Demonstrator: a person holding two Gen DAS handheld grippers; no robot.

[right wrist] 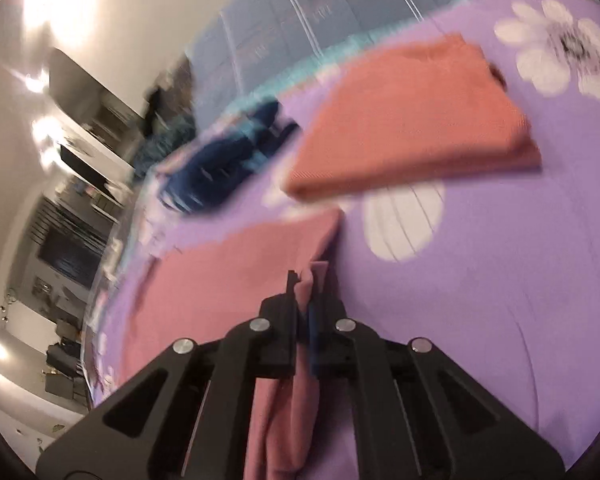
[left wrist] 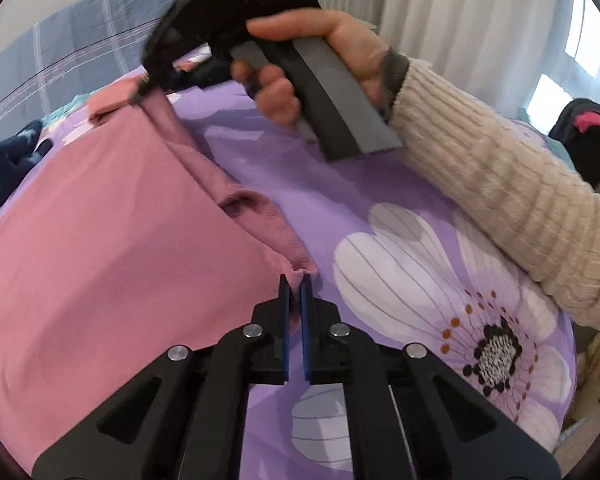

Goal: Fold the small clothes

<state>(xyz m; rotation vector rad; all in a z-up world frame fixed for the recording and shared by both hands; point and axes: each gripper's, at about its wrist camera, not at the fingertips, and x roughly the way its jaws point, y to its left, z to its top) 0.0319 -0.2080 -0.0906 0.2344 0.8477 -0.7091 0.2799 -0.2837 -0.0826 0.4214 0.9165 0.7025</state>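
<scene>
A dusty pink garment [left wrist: 100, 220] lies spread on the purple flowered bedspread [left wrist: 300, 168]. My left gripper [left wrist: 296, 285] is shut on its near right corner, with cloth bunched between the blue pads. At the far end of the same edge, my right gripper [left wrist: 140, 92] pinches the other corner, held by a hand [left wrist: 340, 52] in a cream ribbed sleeve. In the blurred right wrist view, the right gripper [right wrist: 304, 280] is shut on a fold of the pink garment [right wrist: 228, 272], which hangs down between the jaws.
A folded orange garment [right wrist: 412, 120] lies further out on the bedspread [right wrist: 500, 280]. A crumpled navy garment [right wrist: 220, 160] with stars [left wrist: 4, 160] sits beside it. A blue checked sheet [left wrist: 60, 52] lies beyond. Curtains hang at the right.
</scene>
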